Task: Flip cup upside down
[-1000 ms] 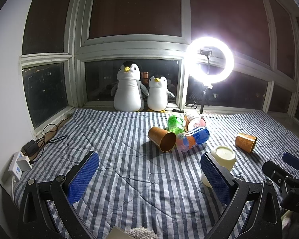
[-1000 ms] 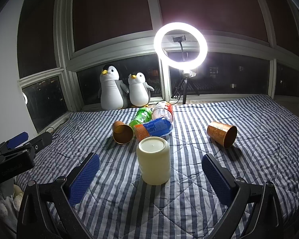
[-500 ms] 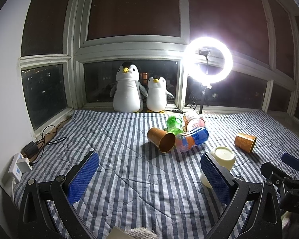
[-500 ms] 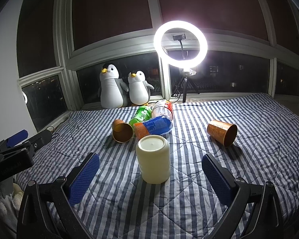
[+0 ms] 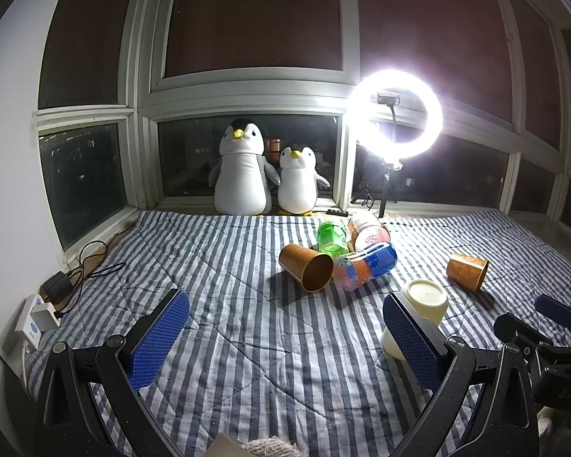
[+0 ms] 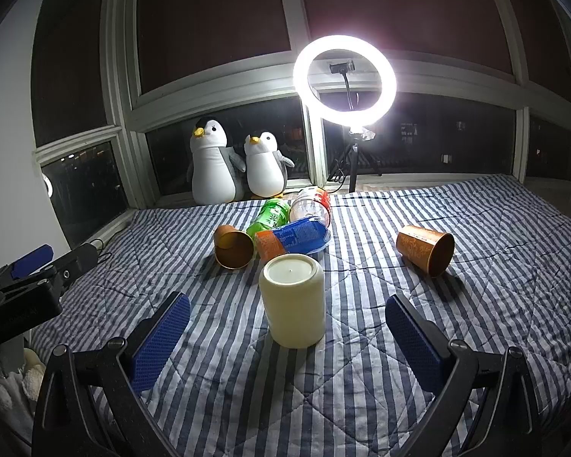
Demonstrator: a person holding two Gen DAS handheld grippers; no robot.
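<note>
Cream cup standing base-up on the striped bed; both grippers released.

Left wrist view: your left gripper (image 5: 285, 337) is spread wide with nothing between its blue pads. The cream cup (image 5: 422, 306) stands just behind the right-hand pad, partly hidden by it, long axis vertical, closed end facing up. Beyond it a copper cup (image 5: 306, 272) lies on its side, mouth toward you, touching a blue-and-orange bottle (image 5: 365, 266). Right wrist view: your right gripper (image 6: 287, 337) is likewise spread wide and grasps nothing. The cream cup (image 6: 293, 301) stands upright on the striped bedcover (image 6: 361, 381), centred between the pads and a little ahead of them, touching neither. A second copper cup (image 6: 426, 249) lies on its side, well apart.
</note>
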